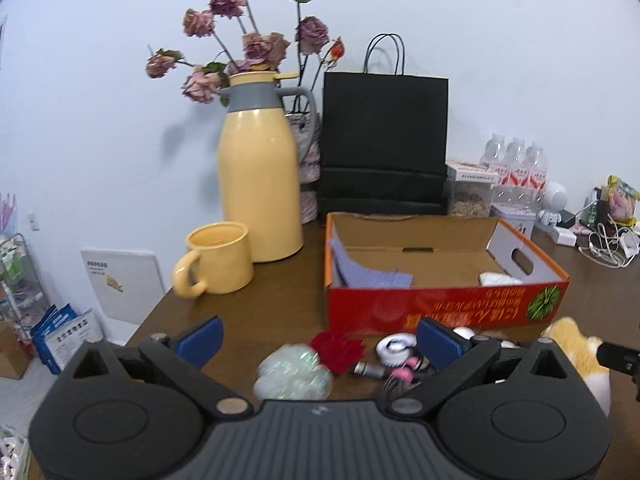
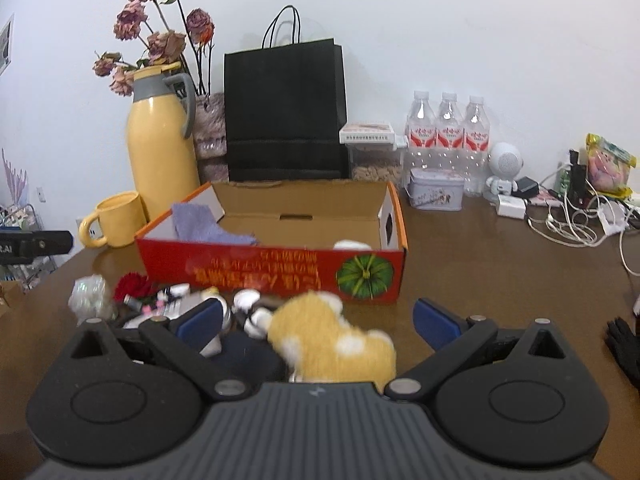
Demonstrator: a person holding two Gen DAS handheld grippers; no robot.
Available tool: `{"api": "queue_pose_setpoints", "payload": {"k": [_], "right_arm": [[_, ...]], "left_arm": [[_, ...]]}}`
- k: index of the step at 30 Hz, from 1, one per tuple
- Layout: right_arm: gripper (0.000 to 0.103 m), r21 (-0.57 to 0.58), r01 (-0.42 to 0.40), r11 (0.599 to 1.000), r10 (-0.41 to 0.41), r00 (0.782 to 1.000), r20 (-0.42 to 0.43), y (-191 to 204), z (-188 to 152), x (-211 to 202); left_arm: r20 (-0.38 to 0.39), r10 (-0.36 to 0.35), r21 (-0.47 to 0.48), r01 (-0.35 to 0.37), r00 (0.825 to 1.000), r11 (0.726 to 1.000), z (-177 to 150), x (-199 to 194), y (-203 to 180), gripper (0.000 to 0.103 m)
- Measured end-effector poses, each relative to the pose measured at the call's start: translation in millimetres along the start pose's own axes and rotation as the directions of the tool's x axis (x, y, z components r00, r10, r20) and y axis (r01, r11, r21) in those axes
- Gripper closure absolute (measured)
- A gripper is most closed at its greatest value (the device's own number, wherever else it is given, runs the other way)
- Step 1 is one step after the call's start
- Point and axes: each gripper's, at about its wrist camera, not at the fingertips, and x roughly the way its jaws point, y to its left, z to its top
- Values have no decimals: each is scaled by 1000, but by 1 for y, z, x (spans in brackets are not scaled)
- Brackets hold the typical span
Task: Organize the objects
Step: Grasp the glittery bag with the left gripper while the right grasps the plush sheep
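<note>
**One box, two open grippers, a heap of small things in front**

On the brown table (image 2: pixel 480 248) stands one red cardboard box (image 2: pixel 272 268), open at the top. Inside it lie one purple cloth (image 2: pixel 200 224) at the left end and one white object (image 2: pixel 352 245) at the right end.

Just in front of the box lies a loose heap: one orange-and-white plush toy (image 2: pixel 328 336), one red fabric rose (image 1: pixel 338 350), one shiny crumpled wrapper (image 1: pixel 294 374), and several small white and pink pieces that are too blurred to count.

The left gripper (image 1: pixel 320 340) has its two blue fingers wide apart above the rose and wrapper, holding nothing. The right gripper (image 2: pixel 318 322) is also spread wide, with the plush toy between its fingers; no pad touches it.

Behind the box stand one yellow jug (image 1: pixel 260 184), one yellow mug (image 1: pixel 218 258), one black paper bag (image 1: pixel 384 144) and three water bottles (image 2: pixel 448 128).
</note>
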Motion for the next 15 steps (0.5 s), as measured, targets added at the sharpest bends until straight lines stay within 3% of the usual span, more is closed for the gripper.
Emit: {"api": "queue_pose_setpoints", "payload": {"k": [15], "right_arm": [[0, -4, 37, 999, -37, 996, -82, -4, -42, -18]], "left_arm": [[-101, 75, 9, -74, 992, 997, -49, -3, 47, 0]]}}
